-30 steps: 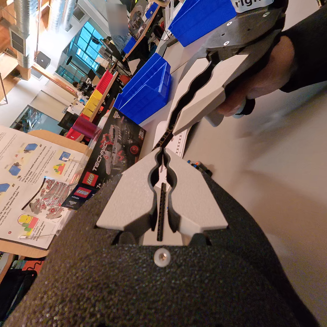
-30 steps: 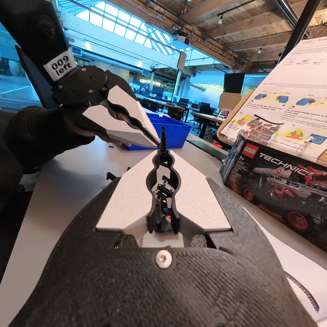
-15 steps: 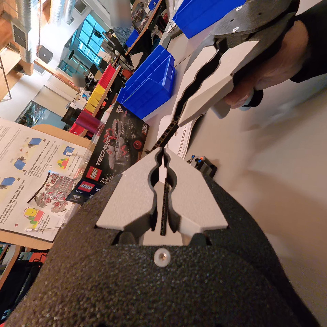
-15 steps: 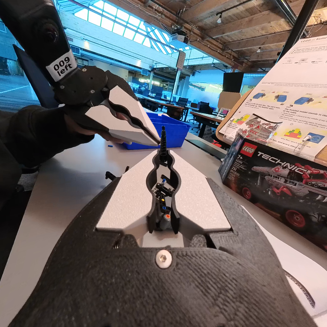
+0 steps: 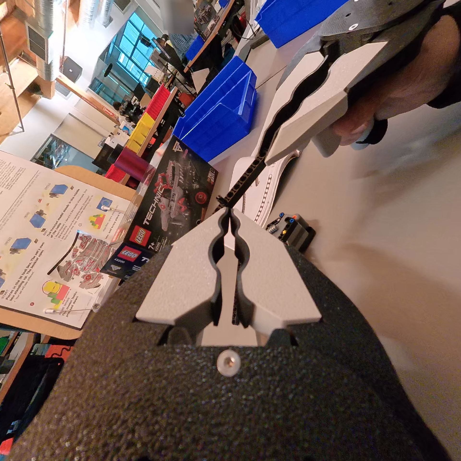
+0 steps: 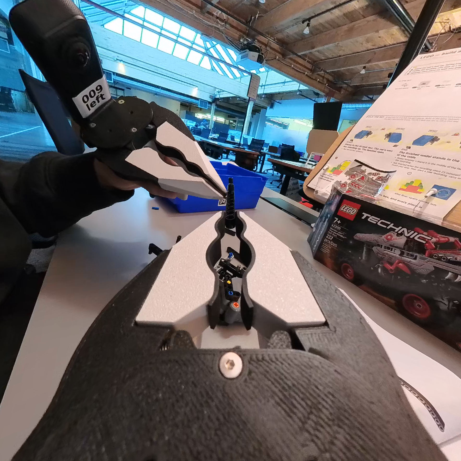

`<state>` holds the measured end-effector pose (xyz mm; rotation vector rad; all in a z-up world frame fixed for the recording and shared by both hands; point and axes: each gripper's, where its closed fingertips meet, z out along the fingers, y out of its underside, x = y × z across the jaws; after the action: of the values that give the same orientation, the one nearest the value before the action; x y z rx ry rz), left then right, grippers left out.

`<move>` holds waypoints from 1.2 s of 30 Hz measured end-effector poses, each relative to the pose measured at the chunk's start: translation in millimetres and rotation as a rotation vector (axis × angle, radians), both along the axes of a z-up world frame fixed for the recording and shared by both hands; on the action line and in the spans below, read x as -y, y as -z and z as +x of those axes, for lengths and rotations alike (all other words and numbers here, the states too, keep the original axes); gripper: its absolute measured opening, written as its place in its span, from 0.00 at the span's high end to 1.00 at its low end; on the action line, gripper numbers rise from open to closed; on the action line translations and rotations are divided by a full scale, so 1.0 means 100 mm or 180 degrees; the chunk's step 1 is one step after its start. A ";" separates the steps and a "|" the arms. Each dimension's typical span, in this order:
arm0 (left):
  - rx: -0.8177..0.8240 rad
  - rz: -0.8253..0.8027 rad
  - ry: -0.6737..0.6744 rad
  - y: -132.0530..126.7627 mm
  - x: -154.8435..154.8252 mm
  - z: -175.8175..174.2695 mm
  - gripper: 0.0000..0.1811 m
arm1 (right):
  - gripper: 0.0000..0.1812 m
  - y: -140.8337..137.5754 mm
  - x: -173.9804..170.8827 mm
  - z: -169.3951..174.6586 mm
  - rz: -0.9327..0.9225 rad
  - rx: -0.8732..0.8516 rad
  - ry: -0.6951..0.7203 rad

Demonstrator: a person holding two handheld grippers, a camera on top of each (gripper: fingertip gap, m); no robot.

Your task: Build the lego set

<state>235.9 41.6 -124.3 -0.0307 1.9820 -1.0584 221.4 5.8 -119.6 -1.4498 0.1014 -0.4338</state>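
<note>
Black and studded with holes, the long lego beam runs between both tools: the right tool is clamped on one end, and the left tool has its tips pinched together at the other end, though whether they grip the beam or only touch it is hard to make out. Below the right tool, a small dark assembly with blue and orange pins sits on the grey desk, partly hidden by the fingers. Right of that tool stands the set's box, cut off at the frame edge; ahead lies a blue bin.
</note>
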 end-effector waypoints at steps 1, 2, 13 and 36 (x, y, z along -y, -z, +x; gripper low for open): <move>-0.0003 0.0005 -0.0001 0.00 0.00 0.00 1.00 | 0.97 0.00 0.00 0.00 -0.0004 0.0001 0.0000; 0.0002 0.0003 -0.0001 0.00 0.00 0.00 1.00 | 0.97 0.00 0.00 0.00 -0.0001 0.0002 -0.0002; 0.0017 0.0037 -0.0104 0.00 -0.09 0.06 1.00 | 0.97 0.01 0.02 0.01 -0.0014 -0.0006 0.0015; -0.1631 -0.0376 0.0017 0.41 -0.68 0.72 0.96 | 0.96 0.22 -0.56 0.90 -0.1101 0.0320 -0.0827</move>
<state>307.7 109.4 -165.5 -0.3955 2.3655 -1.2609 311.0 62.2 -142.1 -1.7498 -0.2520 -0.3193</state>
